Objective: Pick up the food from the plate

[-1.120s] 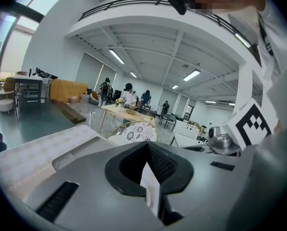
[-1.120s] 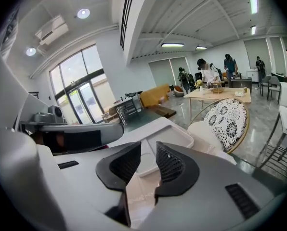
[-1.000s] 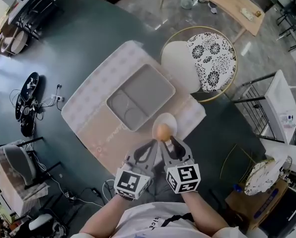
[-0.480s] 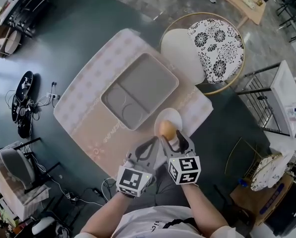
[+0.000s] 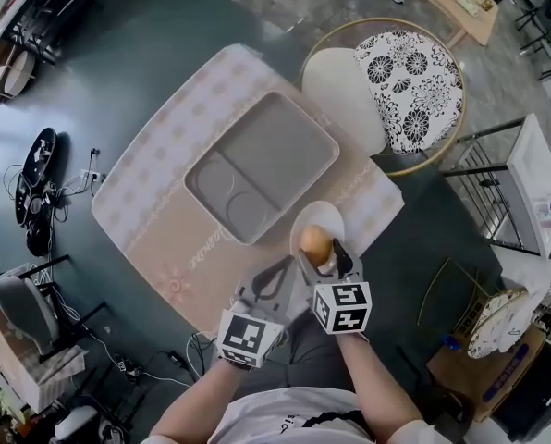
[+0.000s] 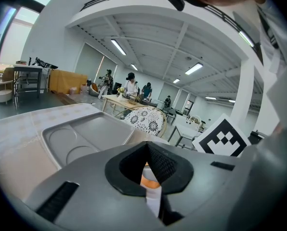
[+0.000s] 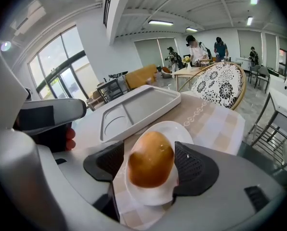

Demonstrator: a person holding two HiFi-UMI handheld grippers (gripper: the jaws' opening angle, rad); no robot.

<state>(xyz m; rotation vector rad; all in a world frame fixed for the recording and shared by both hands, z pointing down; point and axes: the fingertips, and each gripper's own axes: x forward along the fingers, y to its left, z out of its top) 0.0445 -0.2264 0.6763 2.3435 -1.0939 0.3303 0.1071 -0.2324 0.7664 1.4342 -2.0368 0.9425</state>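
Note:
A golden-brown bun (image 5: 315,244) (image 7: 150,159) sits on a small white plate (image 5: 318,215) (image 7: 178,131) at the near right of the placemat. My right gripper (image 5: 322,259) (image 7: 150,162) straddles the bun from the near side. Its jaws are opening, one black pad (image 7: 194,165) on each side of the bun, and they do not squeeze it. My left gripper (image 5: 277,276) (image 6: 147,150) hovers just left of the plate, jaws together and nothing held. In the left gripper view an orange sliver of the bun (image 6: 146,179) shows behind its pads.
A grey divided tray (image 5: 262,165) (image 7: 138,105) lies empty on the pale checked placemat (image 5: 155,211) beyond the plate. A round chair with a black-and-white floral cushion (image 5: 405,72) stands at the table's far right. Cables and gear sit at the left edge.
The right gripper's jaws have spread wider and slid forward on both sides of the bun. The left gripper has stayed beside it, still closed.

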